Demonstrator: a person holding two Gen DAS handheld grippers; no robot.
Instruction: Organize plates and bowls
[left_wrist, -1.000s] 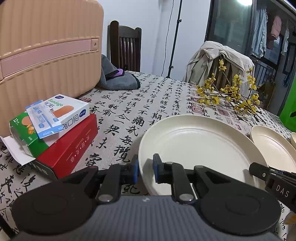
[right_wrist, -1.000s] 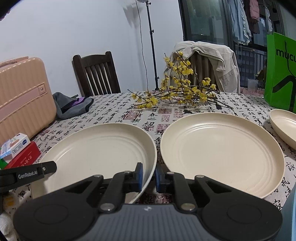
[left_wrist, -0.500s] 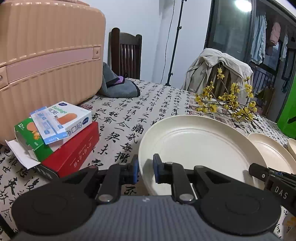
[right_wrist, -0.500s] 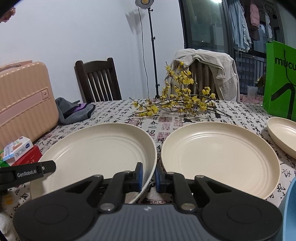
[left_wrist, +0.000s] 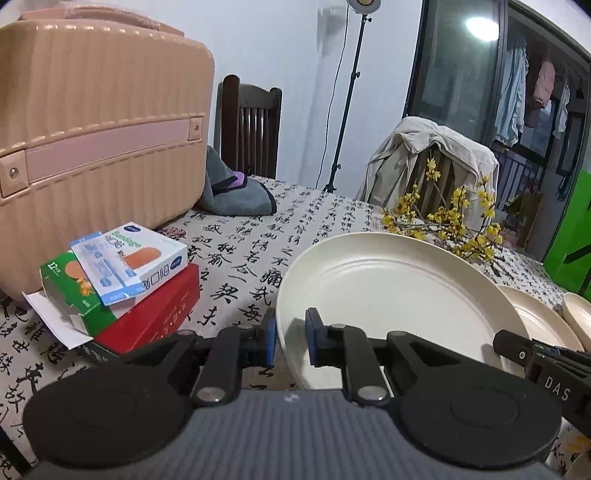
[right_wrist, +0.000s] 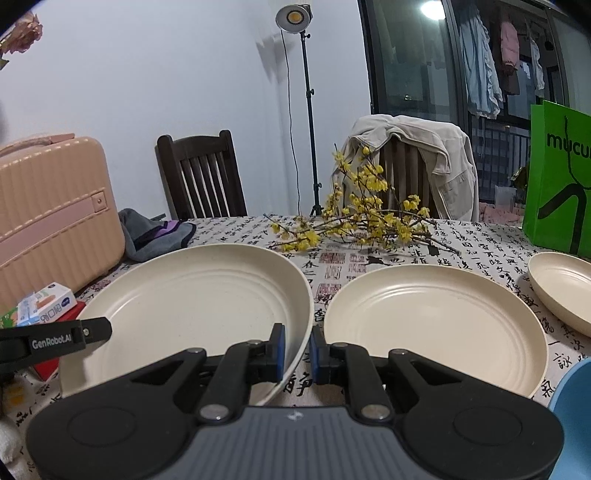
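Together both claws pinch one cream plate (right_wrist: 199, 295), a second plate (right_wrist: 436, 325) just beside it.

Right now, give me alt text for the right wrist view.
Both tongs grip one cream plate by opposite rims: right tongs near, left tongs at left. A second cream plate lies flat beside it on the calligraphy tablecloth.

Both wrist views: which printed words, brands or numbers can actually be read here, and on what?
"GenRobot.AI": left gripper's side bar.
"DAS": right gripper's side bar.
"mucu", cut off by the frame: green bag.
"Bandage": white box.
"12": green box.
Tablecloth: large brush-style Chinese characters.
Small print on the boxes: too small to read.
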